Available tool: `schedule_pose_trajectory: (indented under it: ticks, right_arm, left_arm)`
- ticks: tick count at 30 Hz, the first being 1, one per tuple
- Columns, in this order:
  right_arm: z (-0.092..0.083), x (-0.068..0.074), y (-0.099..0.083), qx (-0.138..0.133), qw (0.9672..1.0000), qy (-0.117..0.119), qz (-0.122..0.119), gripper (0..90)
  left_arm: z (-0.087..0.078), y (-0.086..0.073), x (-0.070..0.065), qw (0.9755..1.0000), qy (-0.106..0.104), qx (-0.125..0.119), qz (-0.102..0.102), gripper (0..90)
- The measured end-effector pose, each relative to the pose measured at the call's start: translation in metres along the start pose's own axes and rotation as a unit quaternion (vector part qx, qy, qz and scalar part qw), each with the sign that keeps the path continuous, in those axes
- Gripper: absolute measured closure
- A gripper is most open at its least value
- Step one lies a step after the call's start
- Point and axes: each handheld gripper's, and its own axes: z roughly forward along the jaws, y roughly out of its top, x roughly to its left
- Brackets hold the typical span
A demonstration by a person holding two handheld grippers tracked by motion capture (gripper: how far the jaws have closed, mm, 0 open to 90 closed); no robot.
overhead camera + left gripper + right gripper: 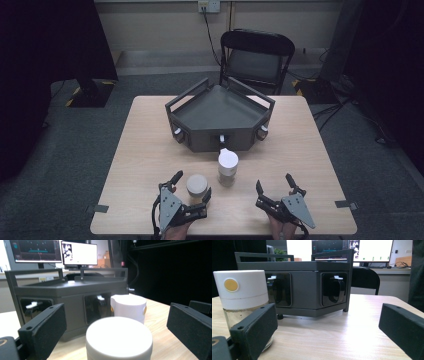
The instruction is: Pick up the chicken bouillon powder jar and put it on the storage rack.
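2 jars on the bench near a grey rack (220, 117). Short jar (197, 186) sits between the left gripper (192, 188) jaws, wide open, not touching. Right gripper (275, 187) gapes, empty. Jar looks light, stiff, smooth round plastic lid, prob slippery; grip mid-wall. Tall jar (228, 167): glass, white cap.
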Motion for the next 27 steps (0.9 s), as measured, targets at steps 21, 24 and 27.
schedule_pose_trajectory:
  ticks: [21,24,27]
  right_arm:
    - [0.000,0.000,0.000,0.000,1.0000,0.000,0.000,0.8]
    - [0.000,0.000,0.000,0.000,1.0000,0.000,0.000,0.8]
    - [0.000,0.000,0.000,0.000,1.0000,0.000,0.000,0.8]
  left_arm:
    - [0.006,-0.019,0.004,0.9986,-0.010,0.045,-0.025,17.1]
    - [0.007,-0.022,0.004,0.9984,-0.009,0.048,-0.029,21.1]
    - [0.006,-0.024,0.004,0.9985,-0.012,0.046,-0.026,25.8]
